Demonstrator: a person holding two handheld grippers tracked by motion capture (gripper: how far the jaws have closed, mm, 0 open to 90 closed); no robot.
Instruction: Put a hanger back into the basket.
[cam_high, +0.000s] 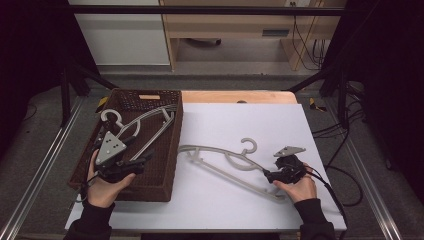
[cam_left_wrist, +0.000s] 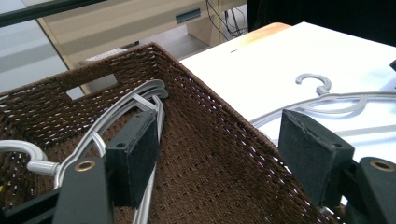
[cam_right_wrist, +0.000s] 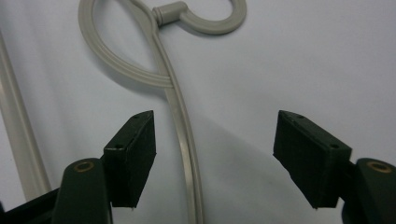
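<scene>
My right gripper (cam_high: 267, 175) hung low over the white worktop (cam_high: 300, 130) with its jaws spread apart, gripping nothing. In the right gripper view one arm of the grey hanger (cam_right_wrist: 180, 121) ran up between the jaws, nearer the left one, and neither pad touched it. That hanger (cam_high: 225, 162) lay flat on the worktop, its hook (cam_high: 248, 145) pointing away from me, just right of the brown wicker basket (cam_high: 172, 150). My left gripper (cam_high: 142, 159) sat over the basket with its jaws also wide and empty, straddling the basket's right wall in the left gripper view. A second grey hanger (cam_high: 145, 125) lay inside the basket, its hook (cam_high: 111, 117) towards the left wall.
</scene>
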